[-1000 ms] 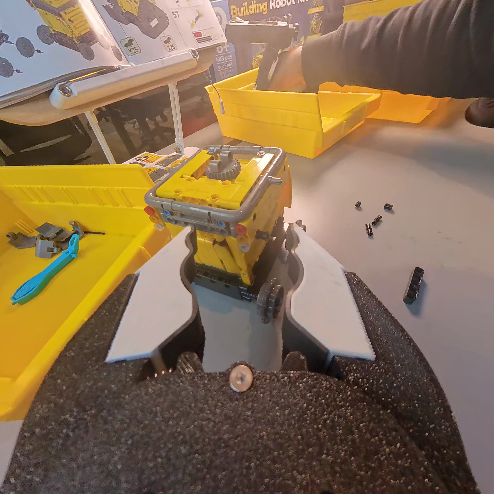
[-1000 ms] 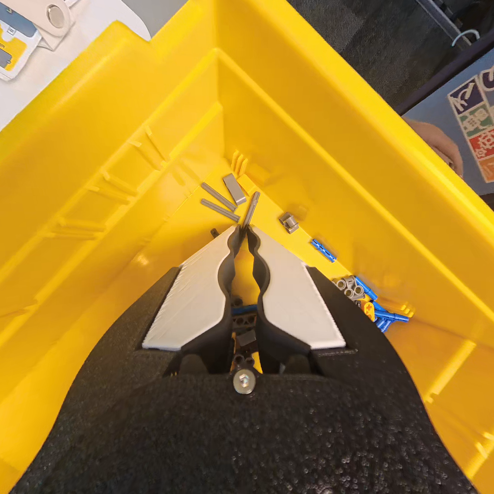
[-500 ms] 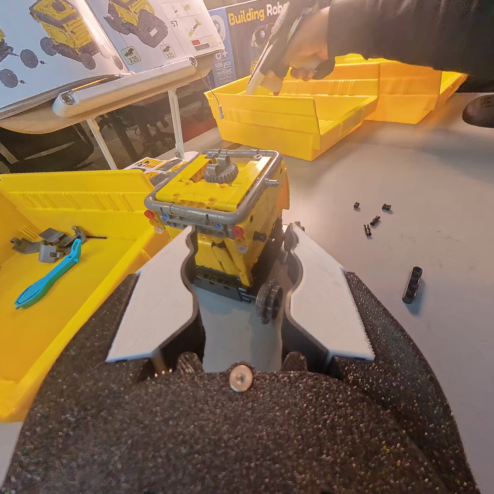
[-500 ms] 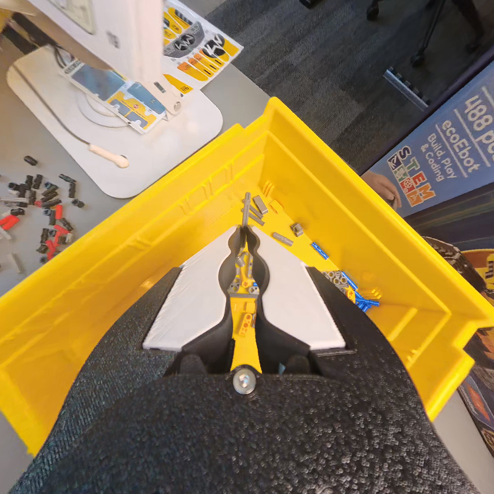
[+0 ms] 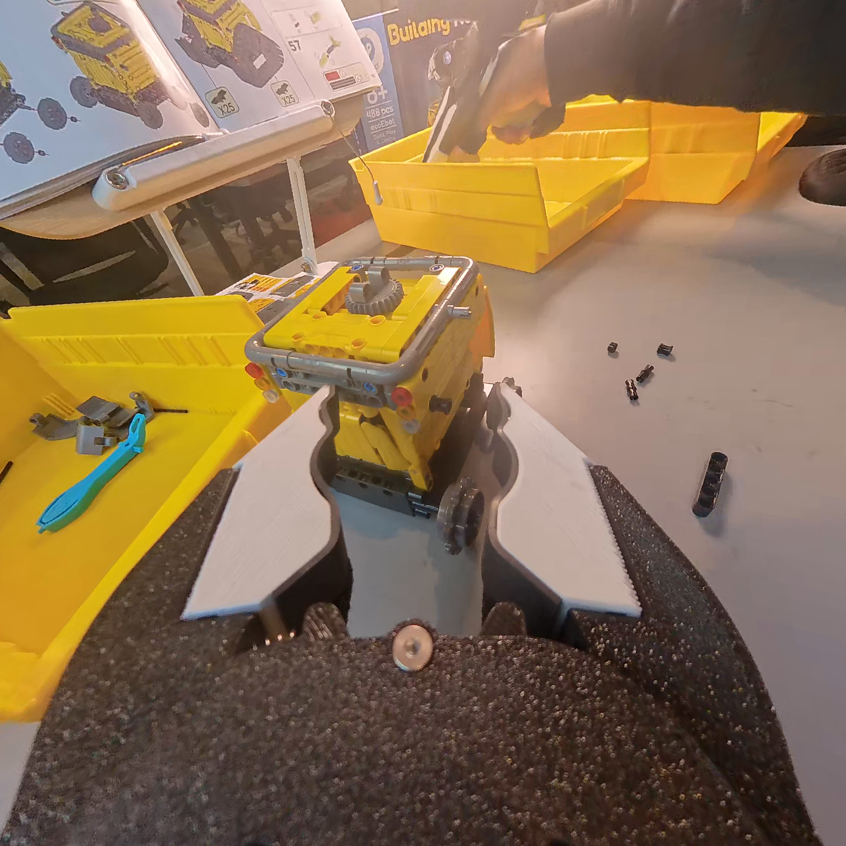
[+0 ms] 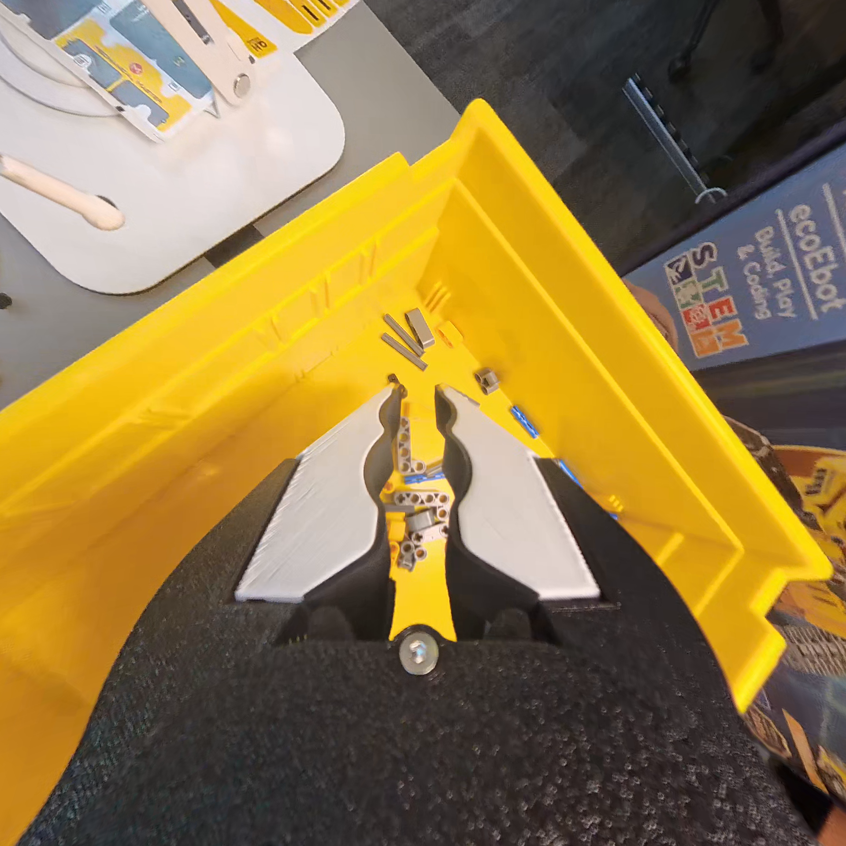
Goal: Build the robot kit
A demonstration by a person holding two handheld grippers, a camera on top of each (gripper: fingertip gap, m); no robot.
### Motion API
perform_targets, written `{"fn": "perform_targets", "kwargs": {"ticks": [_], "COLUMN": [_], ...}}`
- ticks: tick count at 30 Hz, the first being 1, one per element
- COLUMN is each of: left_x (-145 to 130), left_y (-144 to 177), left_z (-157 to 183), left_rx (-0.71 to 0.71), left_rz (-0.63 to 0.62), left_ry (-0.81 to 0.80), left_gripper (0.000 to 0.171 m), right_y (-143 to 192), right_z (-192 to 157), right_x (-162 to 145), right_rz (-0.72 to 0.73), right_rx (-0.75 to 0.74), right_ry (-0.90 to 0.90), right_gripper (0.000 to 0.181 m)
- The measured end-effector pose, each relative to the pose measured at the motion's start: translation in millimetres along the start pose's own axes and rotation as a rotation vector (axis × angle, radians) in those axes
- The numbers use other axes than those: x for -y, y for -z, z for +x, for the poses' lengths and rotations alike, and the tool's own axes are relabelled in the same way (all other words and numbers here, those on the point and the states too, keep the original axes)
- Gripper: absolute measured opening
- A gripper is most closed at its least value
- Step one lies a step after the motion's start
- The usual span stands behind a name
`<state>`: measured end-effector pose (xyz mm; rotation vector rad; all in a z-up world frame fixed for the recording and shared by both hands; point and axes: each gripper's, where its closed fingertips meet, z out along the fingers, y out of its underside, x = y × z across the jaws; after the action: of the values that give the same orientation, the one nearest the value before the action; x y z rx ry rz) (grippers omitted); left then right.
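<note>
Straddling the yellow brick model (image 5: 375, 366) at frame centre, the left gripper (image 5: 414, 400) has its jaws apart, one finger on each side of the model's lower body; whether they press it cannot be told. The model stands upright on the grey table (image 5: 686, 284), directly ahead of this gripper. At upper right, the right gripper (image 6: 419, 389) hangs over a yellow bin (image 6: 572, 284), jaws slightly apart and empty, small grey pieces (image 6: 414, 512) lying below between its fingers.

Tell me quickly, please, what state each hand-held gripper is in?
Left hand-held gripper: open around the yellow brick model.
Right hand-held gripper: open, empty, above the yellow bin.
</note>
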<state>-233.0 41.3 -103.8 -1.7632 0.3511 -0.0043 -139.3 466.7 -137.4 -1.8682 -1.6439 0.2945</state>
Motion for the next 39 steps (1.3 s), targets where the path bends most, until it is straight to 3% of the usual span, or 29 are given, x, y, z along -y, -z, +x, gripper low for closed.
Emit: {"fn": "perform_targets", "kwargs": {"ticks": [8,21,25,31,36,39], "left_x": [-2.3,-3.3,-2.9,-2.5,-1.0,1.5], "left_y": [-1.3,-2.9,-2.6,-2.5,-1.3,-0.2], "left_z": [-2.1,-1.9,-1.3,0.4,4.8,5.4], "left_rx": [-0.002,-0.013,-0.011,-0.016,-0.021,-0.01], "left_rz": [-0.012,-0.016,-0.015,-0.017,-0.011,0.001], "left_ry": [0.021,0.025,0.019,0.01,-0.022,-0.04], "left_gripper": [0.064,0.065,0.065,0.067,0.065,0.064], "right_y": [-45.3,-46.8,-14.9,73.5,152.9,159.7], "right_z": [-1.1,-13.7,-18.9,-48.8,-145.8,-215.4], "right_x": [-6.4,-12.9,0.4,17.4,7.2,-31.0], "right_rz": [-0.061,-0.097,-0.022,0.092,0.257,0.255], "right_rx": [0.122,0.229,0.221,0.192,0.268,0.33], "right_ry": [-0.002,0.035,0.047,0.135,0.24,0.302], "right_gripper": [0.019,0.004,0.004,0.004,0.004,0.004]}}
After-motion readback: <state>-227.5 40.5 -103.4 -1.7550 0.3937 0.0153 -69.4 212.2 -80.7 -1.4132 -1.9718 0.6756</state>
